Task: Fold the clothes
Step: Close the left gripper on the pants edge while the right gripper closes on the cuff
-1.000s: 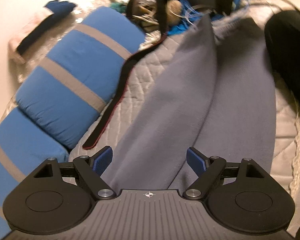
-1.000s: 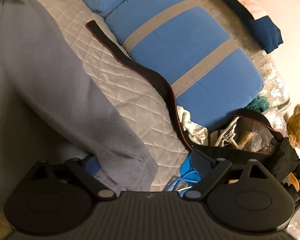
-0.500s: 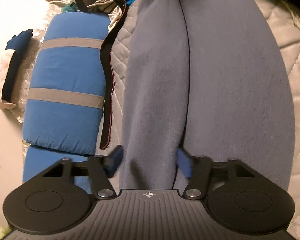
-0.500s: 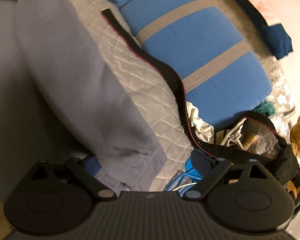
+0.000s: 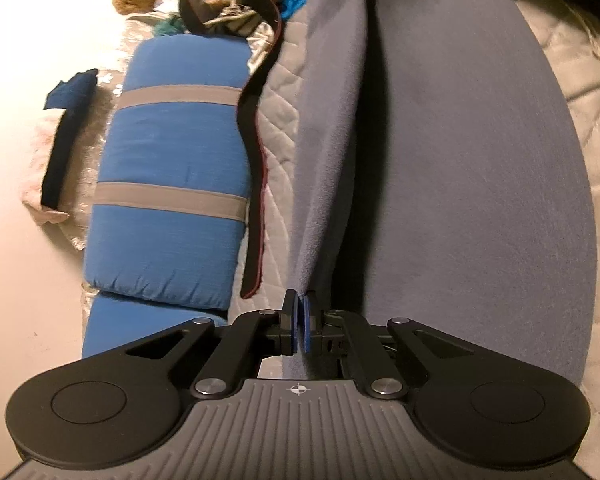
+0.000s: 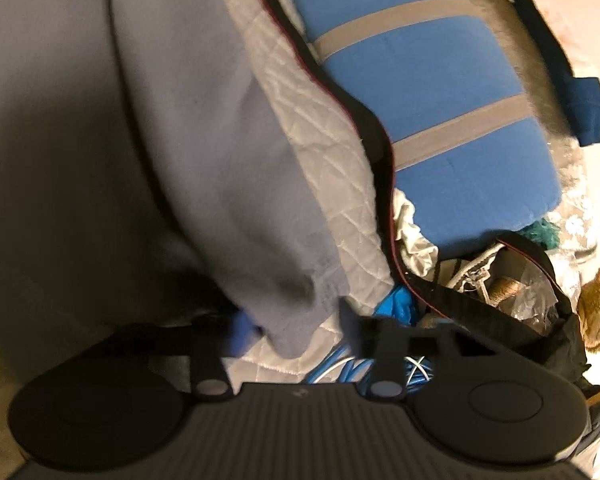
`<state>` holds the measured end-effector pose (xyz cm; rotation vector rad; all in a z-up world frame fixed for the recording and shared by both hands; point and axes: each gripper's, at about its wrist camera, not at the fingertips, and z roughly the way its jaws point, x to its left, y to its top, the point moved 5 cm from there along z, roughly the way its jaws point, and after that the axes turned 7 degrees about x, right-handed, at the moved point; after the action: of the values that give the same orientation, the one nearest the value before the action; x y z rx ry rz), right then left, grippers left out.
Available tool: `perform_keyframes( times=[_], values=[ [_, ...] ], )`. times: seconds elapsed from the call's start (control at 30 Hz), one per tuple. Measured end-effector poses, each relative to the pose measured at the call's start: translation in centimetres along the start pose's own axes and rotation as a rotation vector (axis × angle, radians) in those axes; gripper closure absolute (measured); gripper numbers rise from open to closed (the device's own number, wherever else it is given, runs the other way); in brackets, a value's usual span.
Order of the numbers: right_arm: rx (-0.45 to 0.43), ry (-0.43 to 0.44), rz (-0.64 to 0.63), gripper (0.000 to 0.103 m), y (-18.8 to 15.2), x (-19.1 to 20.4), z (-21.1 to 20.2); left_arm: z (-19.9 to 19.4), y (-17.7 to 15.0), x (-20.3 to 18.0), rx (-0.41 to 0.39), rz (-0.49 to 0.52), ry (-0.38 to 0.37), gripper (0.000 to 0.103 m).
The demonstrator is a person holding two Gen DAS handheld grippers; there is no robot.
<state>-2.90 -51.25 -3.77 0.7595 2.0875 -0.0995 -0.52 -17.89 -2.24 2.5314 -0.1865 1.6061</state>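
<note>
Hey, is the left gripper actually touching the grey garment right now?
Touching. In the left wrist view the left gripper has its blue pads closed together, with the edge of the grey garment pinched between them.

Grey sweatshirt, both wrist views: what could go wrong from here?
1. The left tongs are shut on only a thin edge of the grey sweatshirt; that pinch may slip when lifted.
2. The right tongs are open around the cuff, and the view is blurred; closing now could miss it or catch the quilt.
3. The black strap lies close beside the fabric and could drag along.
</note>
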Motion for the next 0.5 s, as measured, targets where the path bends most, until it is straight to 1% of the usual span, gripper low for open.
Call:
perform_keyframes(
  times=[0.07,0.1,0.23,0.4,0.5],
  values=[
    [0.012,0.007,-0.010,0.075,0.0,0.1,0.2,-0.3,0.0,0.3,-0.005,-0.012,0.005,0.100],
    [0.013,0.011,-0.011,0.089,0.0,0.1,0.2,-0.5,0.1,0.5,-0.007,-0.018,0.006,0.100],
    [-0.009,-0.006,-0.030,0.092,0.0,-0.2,-0.9,-1.6,-0.1,1.4,-0.009,-0.047,0.028,0.101],
    [-0.029,-0.019,-0.082,0.093,0.0,-0.7,-3.4,-3.6,-0.6,2.5,-0.018,-0.060,0.002,0.101],
    [-0.040,-0.014,-0.110,0.093,-0.2,-0.6,-5.1,-5.2,-1.2,2.1,-0.024,-0.045,-0.017,0.101]
  ],
)
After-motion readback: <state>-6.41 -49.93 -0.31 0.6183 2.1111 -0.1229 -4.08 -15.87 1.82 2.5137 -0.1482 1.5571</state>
